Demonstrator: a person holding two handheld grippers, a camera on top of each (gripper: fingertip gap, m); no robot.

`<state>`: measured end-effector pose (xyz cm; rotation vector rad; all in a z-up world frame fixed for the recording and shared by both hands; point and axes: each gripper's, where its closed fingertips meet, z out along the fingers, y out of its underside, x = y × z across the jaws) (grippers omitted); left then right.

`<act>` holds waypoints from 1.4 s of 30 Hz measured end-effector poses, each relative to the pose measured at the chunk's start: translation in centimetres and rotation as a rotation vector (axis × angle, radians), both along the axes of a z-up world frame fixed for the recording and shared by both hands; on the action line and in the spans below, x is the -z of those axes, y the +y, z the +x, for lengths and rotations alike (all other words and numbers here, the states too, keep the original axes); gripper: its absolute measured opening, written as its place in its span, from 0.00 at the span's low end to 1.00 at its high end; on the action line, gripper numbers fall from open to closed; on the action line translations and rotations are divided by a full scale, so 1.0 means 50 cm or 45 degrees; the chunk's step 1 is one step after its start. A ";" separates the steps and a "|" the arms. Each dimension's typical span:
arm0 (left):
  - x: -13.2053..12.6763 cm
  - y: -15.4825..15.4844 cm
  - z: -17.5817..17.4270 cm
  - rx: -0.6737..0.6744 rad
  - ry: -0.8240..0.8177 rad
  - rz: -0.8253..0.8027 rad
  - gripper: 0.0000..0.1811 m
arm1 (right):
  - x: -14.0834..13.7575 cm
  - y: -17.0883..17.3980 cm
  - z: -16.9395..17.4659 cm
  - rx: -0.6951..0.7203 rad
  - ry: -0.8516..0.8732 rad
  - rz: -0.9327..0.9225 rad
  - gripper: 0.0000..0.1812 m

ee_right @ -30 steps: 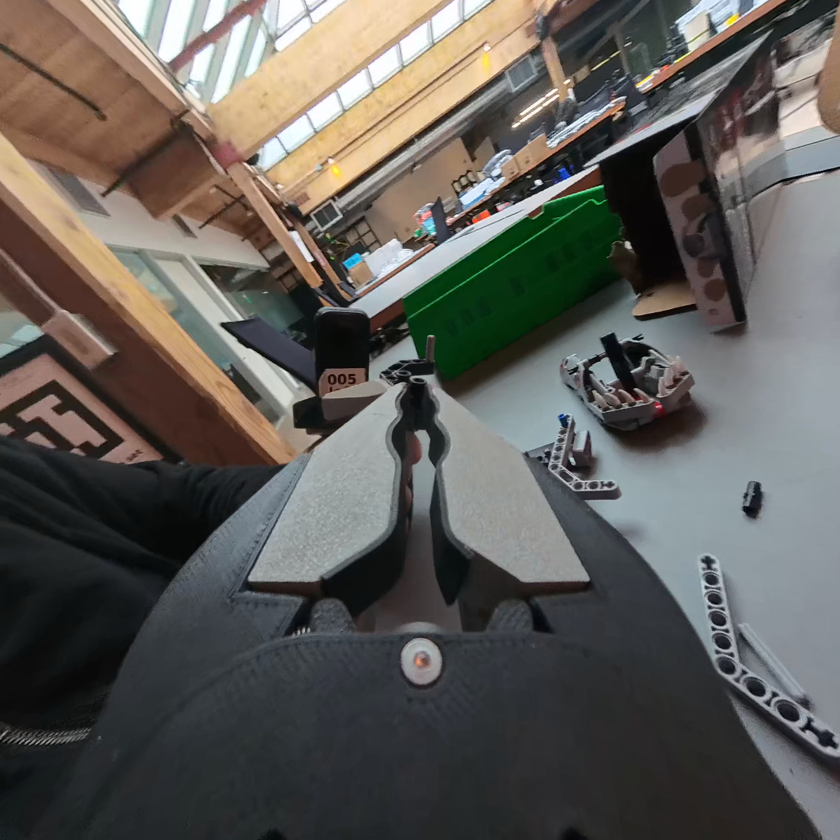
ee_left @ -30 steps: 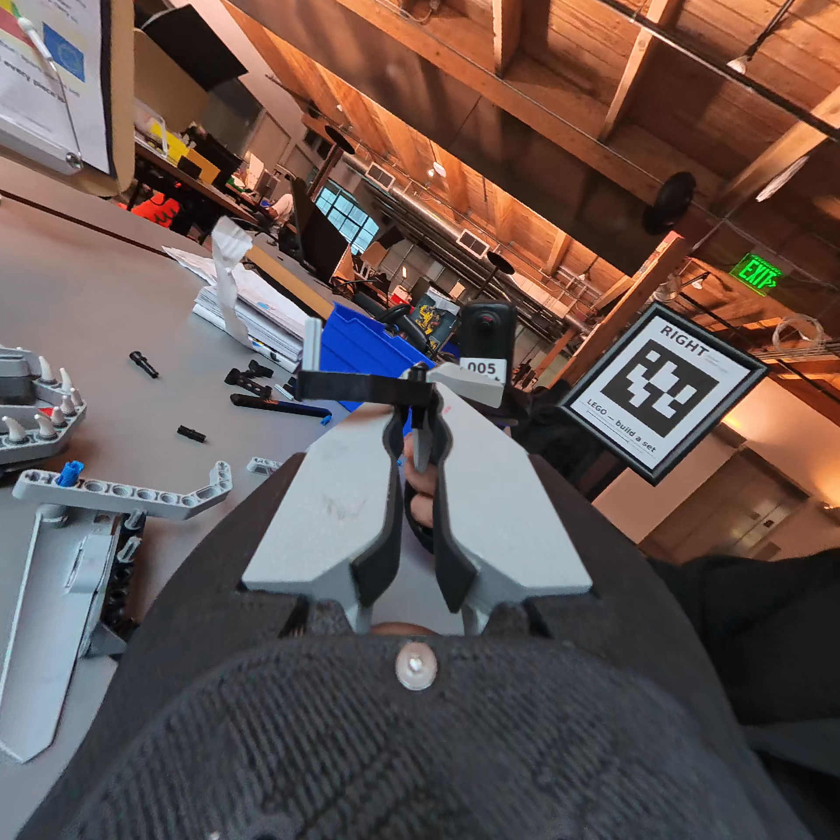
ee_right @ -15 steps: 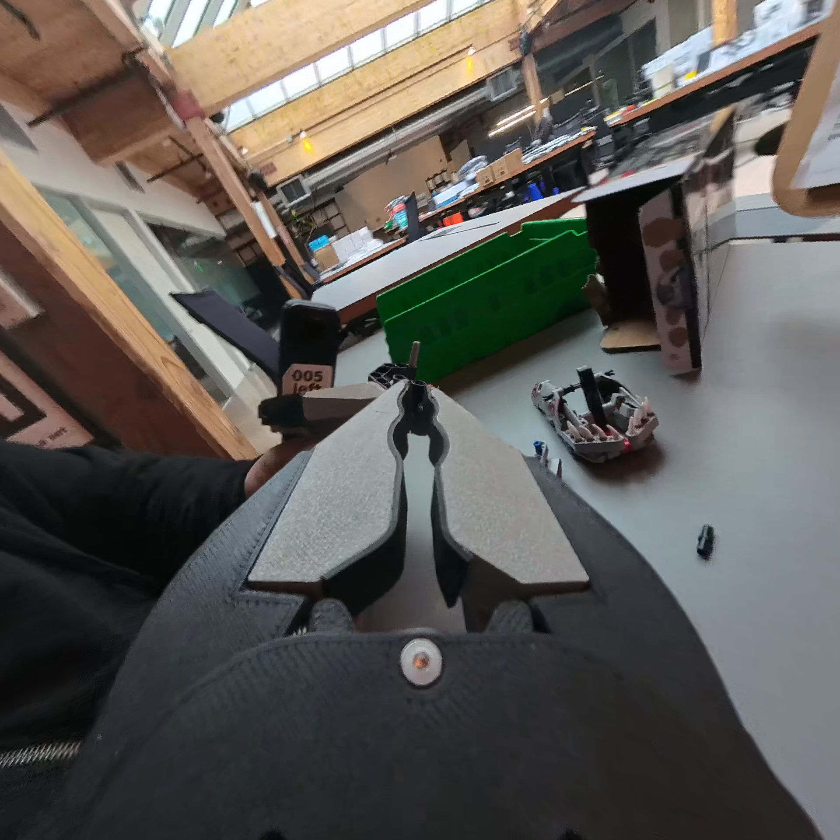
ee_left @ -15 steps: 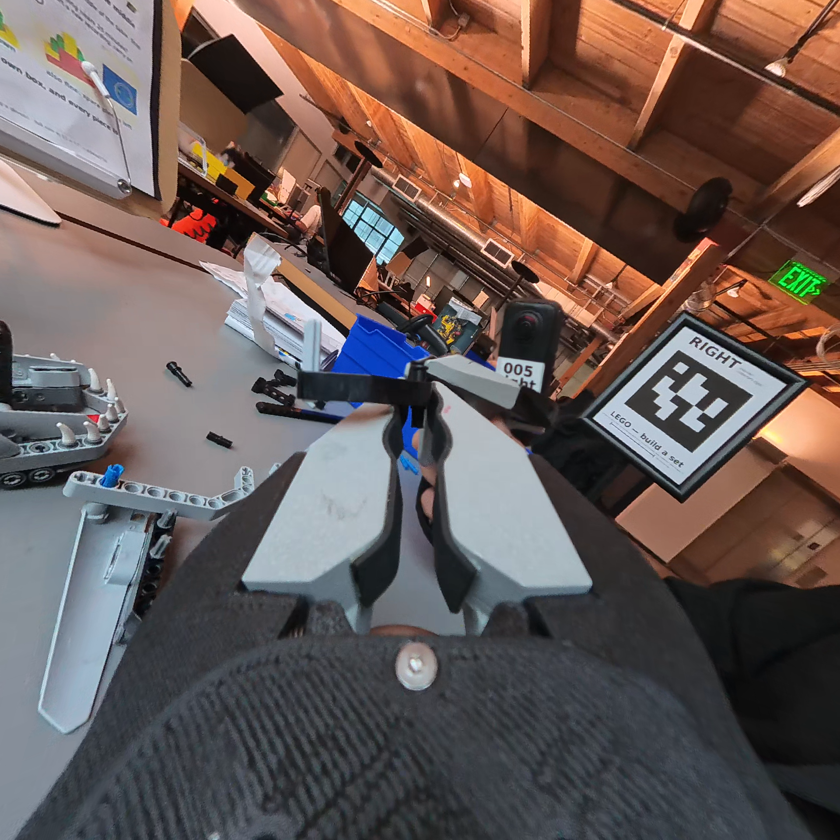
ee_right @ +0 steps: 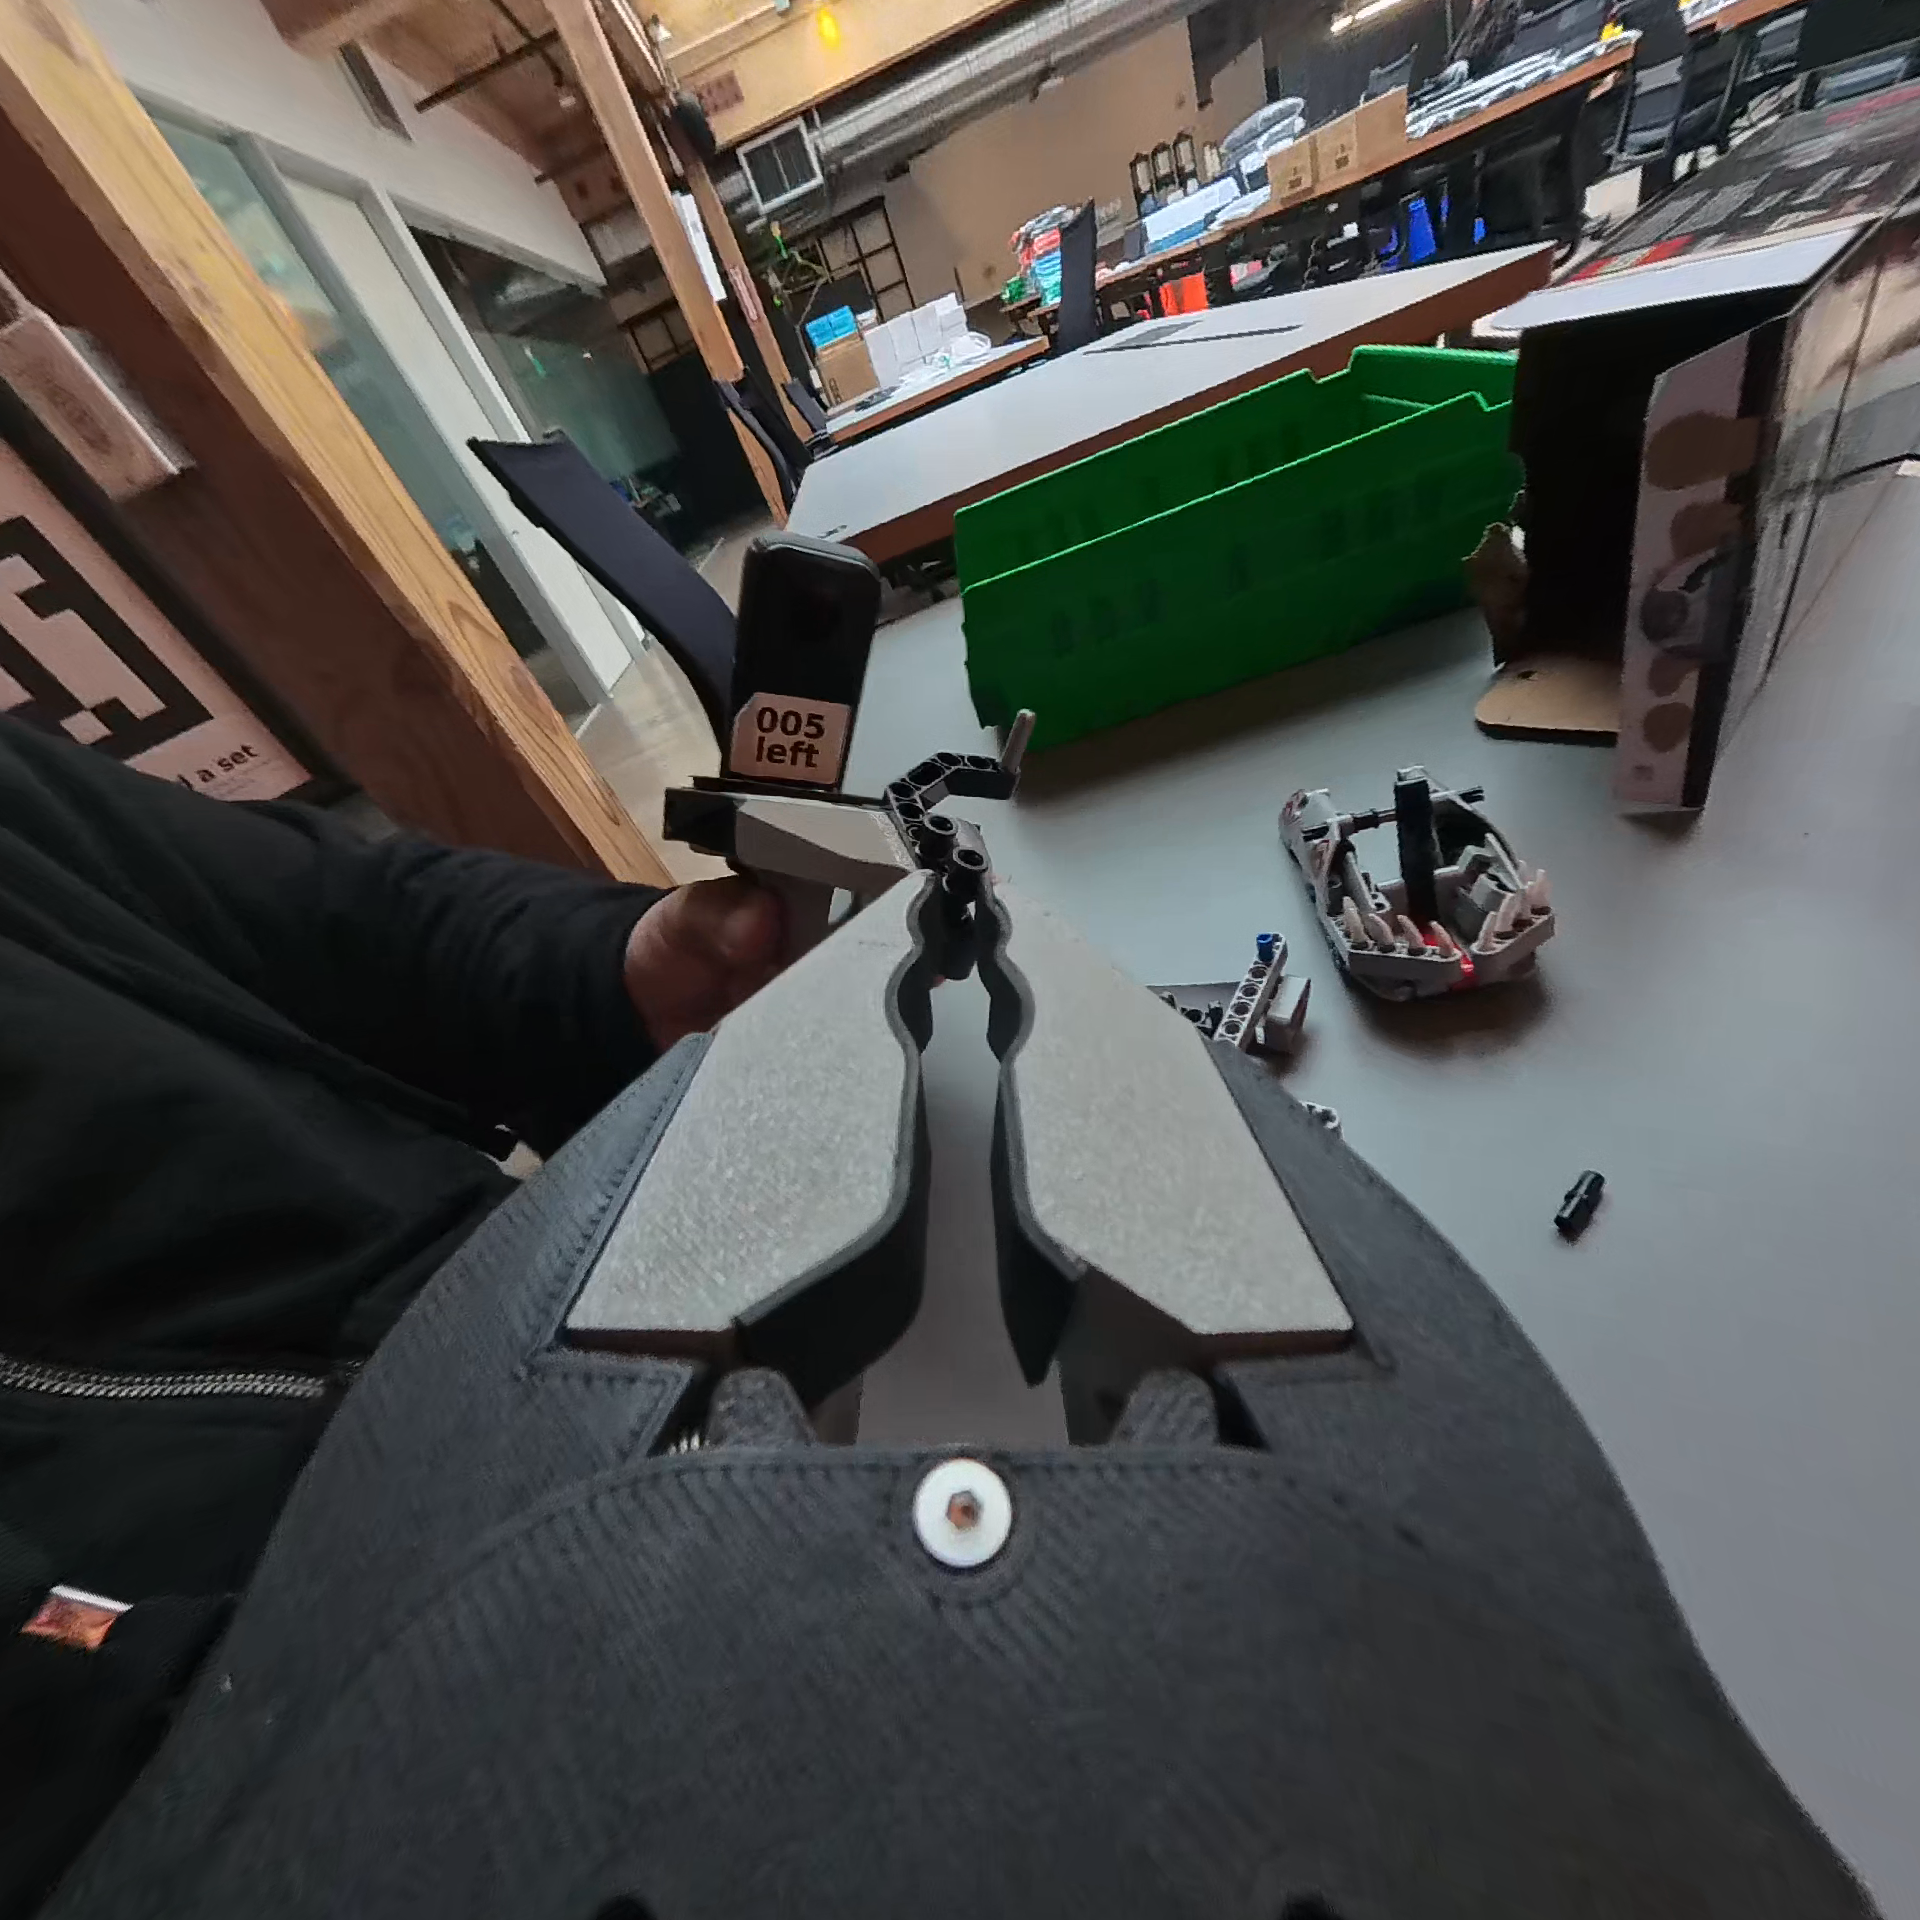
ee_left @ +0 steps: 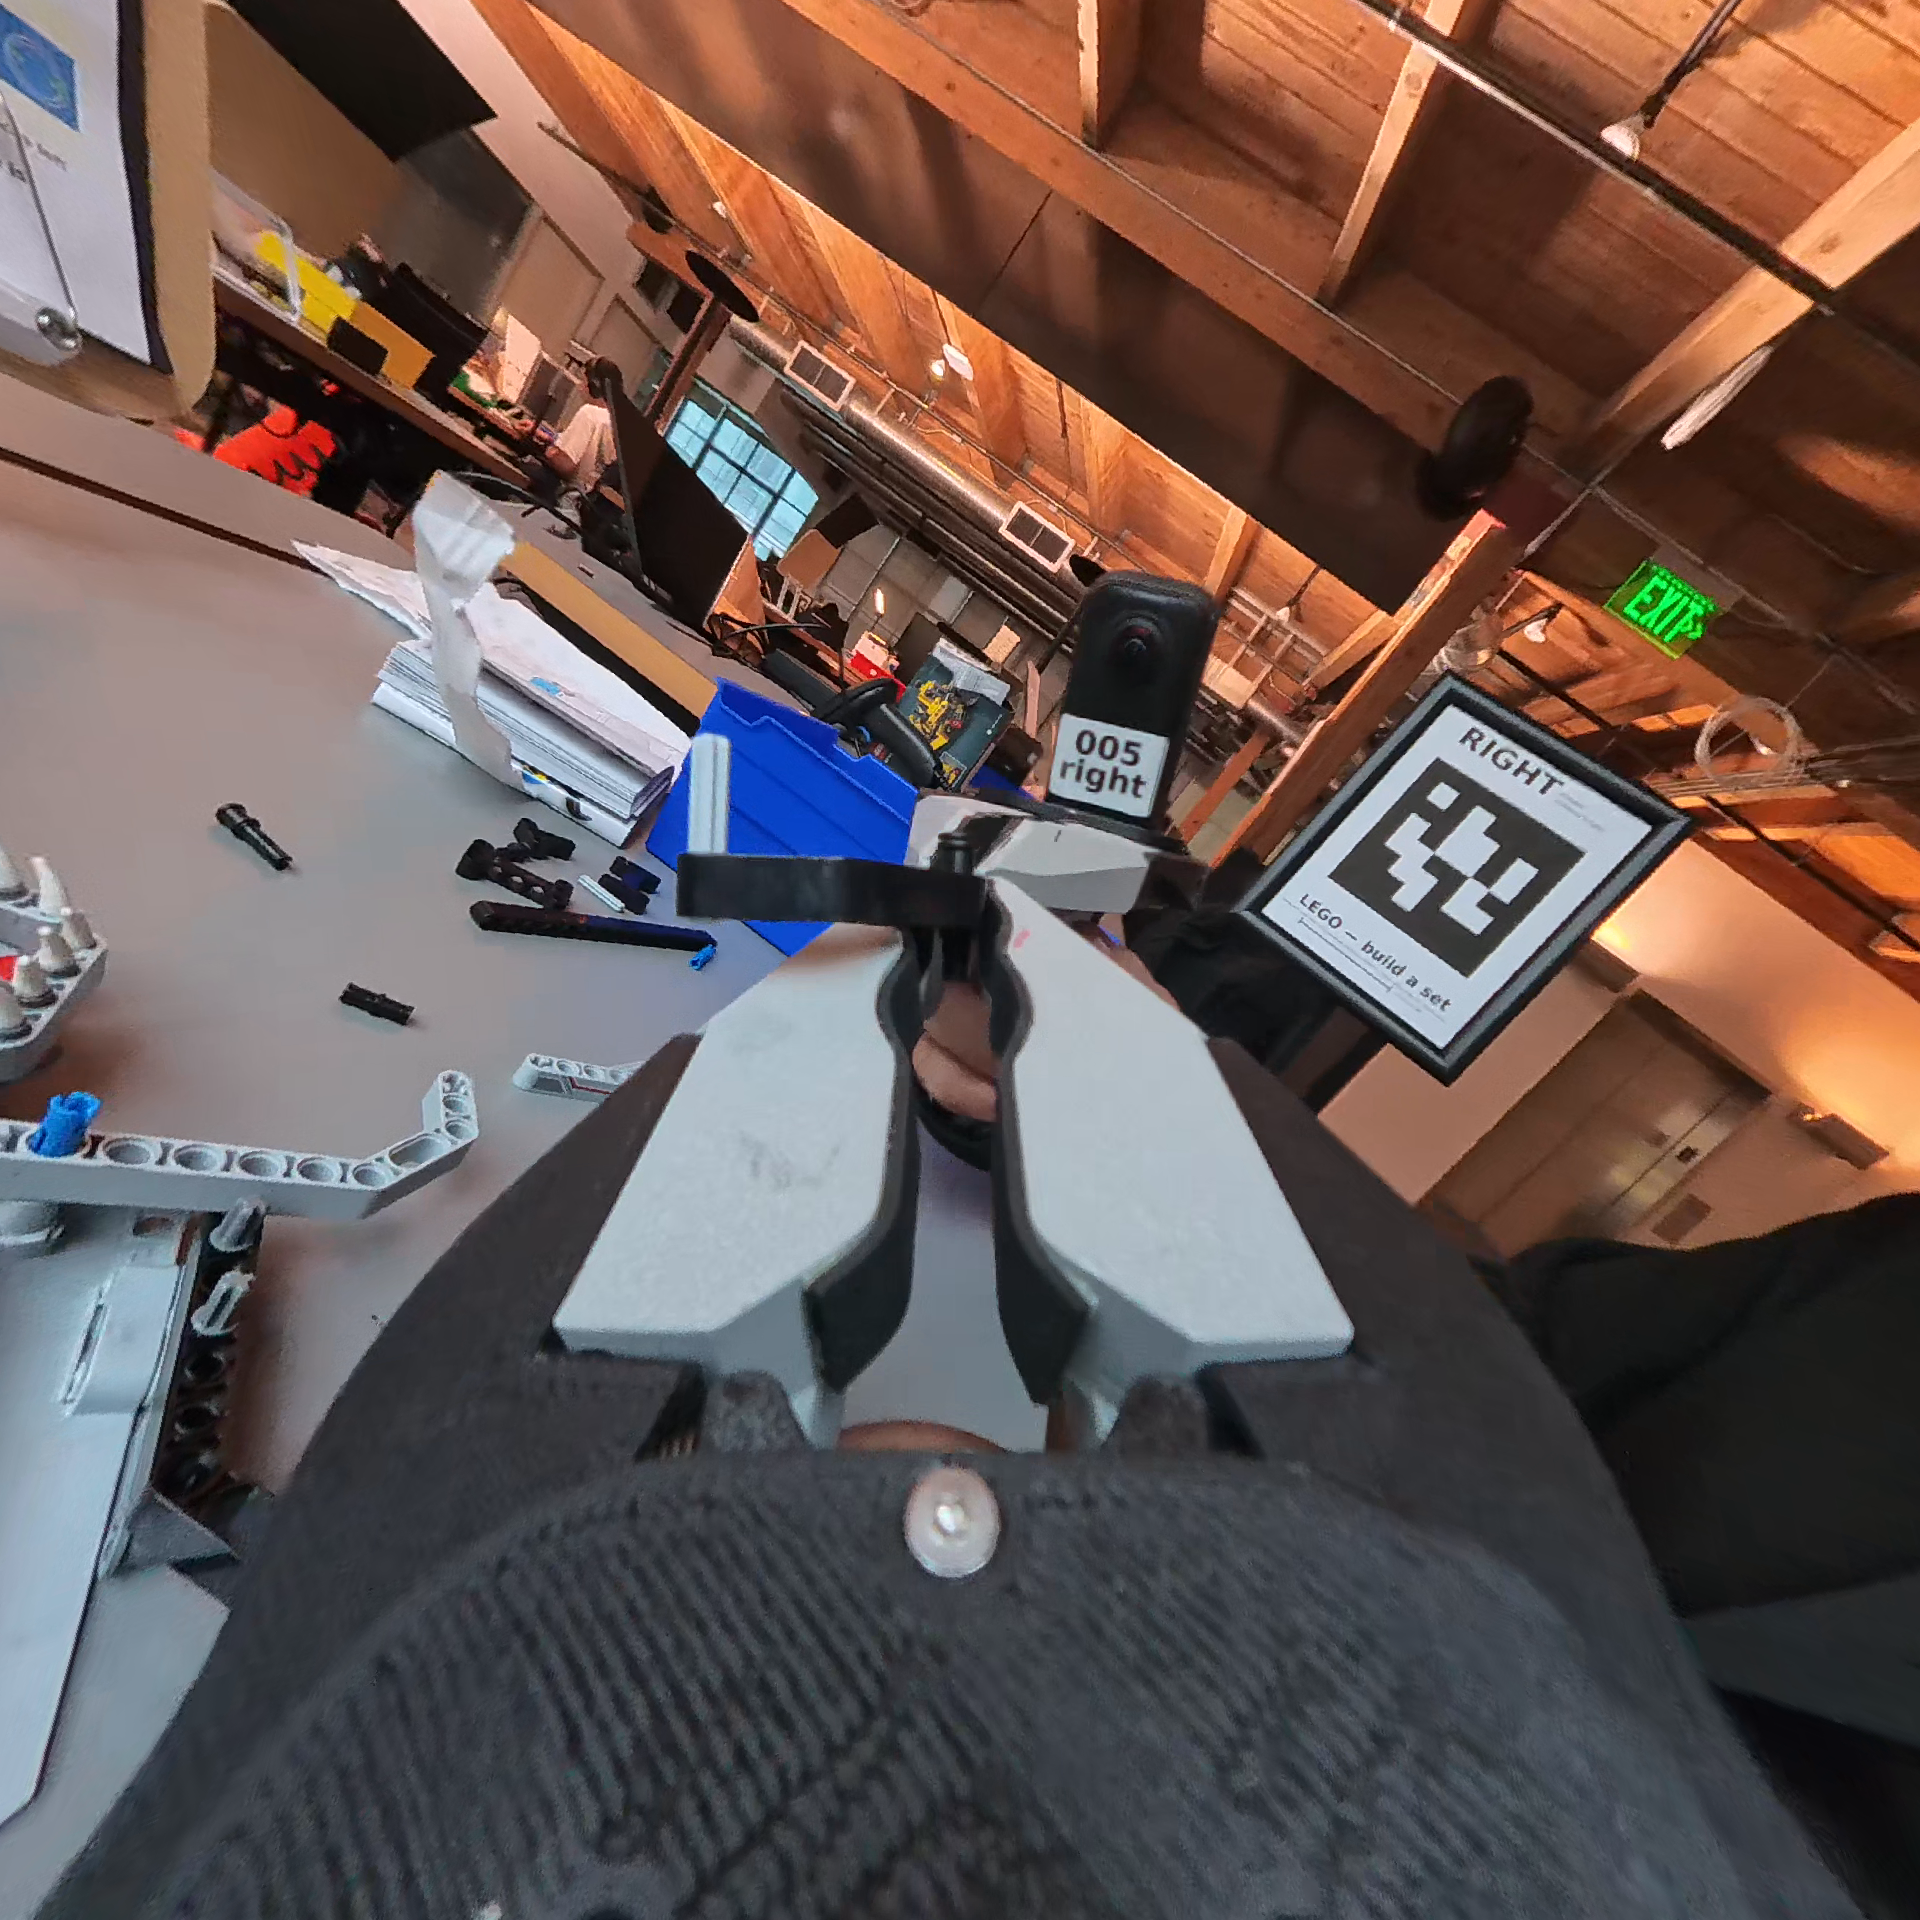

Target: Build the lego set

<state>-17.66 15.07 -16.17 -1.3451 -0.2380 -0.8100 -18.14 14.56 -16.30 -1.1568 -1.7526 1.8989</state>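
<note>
My left gripper (ee_left: 951, 935) is shut on a black bent beam (ee_left: 821, 891) that sticks out to the left, held above the table. A short grey axle (ee_left: 710, 795) stands up at the beam's far end. My right gripper (ee_right: 954, 920) is shut on a small black pin (ee_right: 958, 871), and the pin's tip is against the held end of the beam (ee_right: 940, 784). The two grippers meet tip to tip. The right gripper also shows in the left wrist view (ee_left: 1039, 854), and the left gripper in the right wrist view (ee_right: 810, 842).
On the grey table lie a grey toothed model (ee_right: 1423, 914), a grey beam with a blue pin (ee_left: 239, 1158), a grey wing panel (ee_left: 73, 1403) and loose black pins (ee_left: 376, 1003) (ee_right: 1579, 1216). Green bins (ee_right: 1226, 540), a cardboard box (ee_right: 1704, 499), a blue bin (ee_left: 790, 800) and stacked booklets (ee_left: 520, 696) stand farther back. Less than 4 cm separates the two grippers' tips. The grey toothed model (ee_right: 1423, 914) is about 15 cm from both grippers' fingertips.
Both grippers stay shut and tip to tip. They have shifted and tilted together, and the right wrist view now looks more down onto the table.
</note>
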 end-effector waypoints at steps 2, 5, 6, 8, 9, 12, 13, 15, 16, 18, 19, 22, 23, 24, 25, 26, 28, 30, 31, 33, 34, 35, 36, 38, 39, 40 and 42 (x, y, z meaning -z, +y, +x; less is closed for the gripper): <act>0.000 0.000 0.001 -0.027 0.018 -0.002 0.03 | -0.002 0.000 -0.001 0.049 0.034 0.004 0.01; -0.004 -0.007 -0.005 -0.101 -0.097 0.038 0.03 | -0.007 -0.004 -0.011 0.159 0.086 -0.102 0.01; 0.001 -0.008 -0.010 -0.131 -0.123 0.032 0.03 | -0.003 -0.003 -0.015 0.189 0.074 -0.128 0.01; 0.005 -0.007 -0.018 -0.140 -0.166 0.019 0.03 | 0.000 -0.001 -0.023 0.234 0.053 -0.145 0.01; 0.005 -0.007 -0.020 -0.143 -0.156 0.014 0.03 | -0.002 0.000 -0.027 0.260 0.055 -0.139 0.01; -0.002 -0.011 -0.028 -0.167 -0.156 0.017 0.03 | -0.010 -0.004 -0.035 0.267 0.047 -0.162 0.01; -0.004 -0.012 -0.030 -0.171 -0.156 0.018 0.03 | -0.013 -0.004 -0.037 0.257 0.043 -0.179 0.01; -0.005 -0.011 -0.035 -0.188 -0.143 0.016 0.03 | -0.015 -0.004 -0.043 0.247 0.025 -0.225 0.01; -0.004 -0.011 -0.038 -0.195 -0.144 0.014 0.03 | -0.014 -0.003 -0.047 0.247 0.018 -0.238 0.00; 0.010 -0.010 -0.033 -0.173 -0.141 -0.022 0.03 | -0.034 0.036 -0.053 0.374 0.093 -0.321 0.01; 0.037 -0.004 -0.004 -0.111 -0.106 -0.092 0.03 | -0.073 0.103 -0.046 0.495 0.195 -0.458 0.01; 0.014 0.001 0.044 -0.030 -0.057 -0.034 0.03 | -0.139 0.194 -0.013 0.474 0.254 -0.438 0.01; 0.020 0.008 0.032 -0.048 -0.043 -0.056 0.03 | -0.133 0.181 -0.011 0.416 0.203 -0.361 0.00; 0.033 0.015 0.019 -0.055 -0.027 -0.103 0.03 | -0.116 0.163 -0.014 0.346 0.117 -0.286 0.01; 0.046 0.020 0.015 -0.032 -0.014 -0.148 0.03 | -0.085 0.157 -0.019 0.324 0.003 -0.182 0.01; 0.048 0.021 0.013 -0.016 -0.014 -0.160 0.03 | -0.045 0.169 -0.024 0.365 -0.103 -0.039 0.01; 0.055 0.024 0.016 -0.008 0.082 -0.202 0.03 | 0.024 0.194 -0.022 0.411 -0.257 0.200 0.02; 0.057 0.026 0.019 -0.008 0.203 -0.218 0.03 | 0.065 0.221 -0.024 0.494 -0.321 0.298 0.01; 0.056 0.027 0.014 -0.031 0.251 -0.217 0.03 | 0.090 0.231 -0.026 0.528 -0.352 0.350 0.01; 0.055 0.025 0.012 -0.042 0.322 -0.216 0.03 | 0.153 0.255 -0.028 0.592 -0.492 0.493 0.02; 0.055 0.024 0.012 -0.033 0.338 -0.216 0.03 | 0.178 0.265 -0.030 0.614 -0.535 0.553 0.02; 0.056 0.023 0.011 -0.030 0.340 -0.221 0.03 | 0.200 0.272 -0.032 0.627 -0.572 0.596 0.02; 0.056 0.022 0.010 -0.023 0.332 -0.219 0.03 | 0.223 0.279 -0.032 0.632 -0.614 0.632 0.05; 0.058 0.021 0.010 -0.001 0.323 -0.228 0.03 | 0.257 0.283 -0.032 0.621 -0.695 0.639 0.07; 0.059 0.021 0.010 0.001 0.327 -0.231 0.03 | 0.256 0.280 -0.033 0.613 -0.699 0.608 0.08; 0.059 0.021 0.010 0.001 0.335 -0.232 0.03 | 0.248 0.279 -0.034 0.609 -0.688 0.580 0.09; 0.059 0.021 0.010 0.001 0.345 -0.231 0.03 | 0.228 0.284 -0.038 0.634 -0.624 0.550 0.10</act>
